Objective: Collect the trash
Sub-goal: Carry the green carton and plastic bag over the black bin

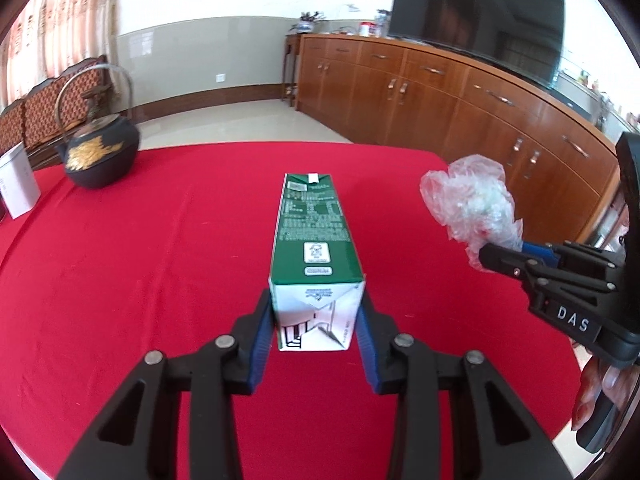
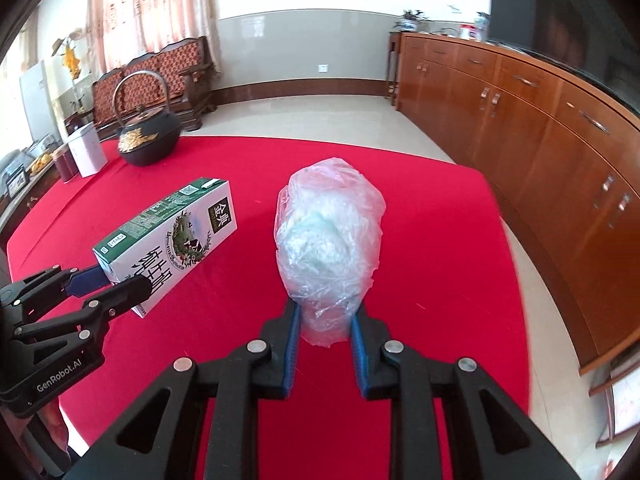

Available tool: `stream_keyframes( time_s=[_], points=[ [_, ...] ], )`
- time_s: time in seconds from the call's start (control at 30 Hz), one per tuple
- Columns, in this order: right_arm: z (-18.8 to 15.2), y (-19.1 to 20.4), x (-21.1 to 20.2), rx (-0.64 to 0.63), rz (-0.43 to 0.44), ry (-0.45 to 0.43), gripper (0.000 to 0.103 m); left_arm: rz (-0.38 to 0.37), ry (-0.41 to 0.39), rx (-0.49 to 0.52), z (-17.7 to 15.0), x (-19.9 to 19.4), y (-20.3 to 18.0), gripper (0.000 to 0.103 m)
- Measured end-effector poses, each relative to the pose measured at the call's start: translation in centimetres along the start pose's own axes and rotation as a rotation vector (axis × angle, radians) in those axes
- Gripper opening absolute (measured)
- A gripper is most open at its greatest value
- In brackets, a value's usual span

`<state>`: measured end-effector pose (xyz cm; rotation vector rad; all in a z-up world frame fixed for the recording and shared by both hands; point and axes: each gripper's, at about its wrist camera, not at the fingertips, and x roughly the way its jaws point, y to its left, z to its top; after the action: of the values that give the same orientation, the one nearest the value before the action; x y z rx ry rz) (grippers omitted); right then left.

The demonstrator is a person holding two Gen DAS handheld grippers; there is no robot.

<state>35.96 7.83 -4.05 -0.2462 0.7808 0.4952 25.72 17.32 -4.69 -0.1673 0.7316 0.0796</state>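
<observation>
Red cloth covers the desk [image 1: 120,280] in a living room lined with a long wooden cabinet [image 1: 440,92] and a dark television screen [image 1: 476,12], as two pieces of trash hang above the tabletop, one in each hand-held tool. On the left, the left gripper [image 1: 316,332] has its jaws clamped on the base end of a green-and-white milk carton [image 1: 314,240]; the carton's long axis runs straight out along the fingers, away from the camera, and tips toward the far edge of the desk. On the right, the right gripper [image 2: 324,336] has its jaws pinched on the lower end of a crumpled clear plastic bag [image 2: 328,236], whose bulk stands out beyond the blue pads [image 2: 290,344]. Seen from the right wrist view, the carton sits off to the left of the bag, near it but not touching. Both items appear lifted clear of the cloth, so the collecting step seems well along for these two. No bin or bag for the trash shows in either view, so which way the loads must travel cannot be told. A black iron teapot [image 1: 100,152] with gold decoration and a white tin [image 1: 16,184] stand well apart at the desk's far left, out of the way of either arm.
</observation>
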Motion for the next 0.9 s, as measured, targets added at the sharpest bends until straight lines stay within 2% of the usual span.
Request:
stream_keyframes(
  time_s=[0.27, 0.63, 0.9],
  points=[
    [-3.3, -5.8, -4.2, 0.076, -0.075, -0.013, 0.024, -0.077, -0.011, 0.080, -0.3, -0.9, -5.8, 0.039],
    [-9.9, -15.3, -13.4, 0.204, -0.229, -0.038, 0.024, -0.212, -0.023, 0.188, -2.1, -3.3, -15.1, 0.039],
    [-15.1, -20.6, -19.0, 0.287, -0.315, -0.046, 0.024, -0.309, -0.009, 0.287, -3.6, -4.3, -21.6, 0.039]
  ],
)
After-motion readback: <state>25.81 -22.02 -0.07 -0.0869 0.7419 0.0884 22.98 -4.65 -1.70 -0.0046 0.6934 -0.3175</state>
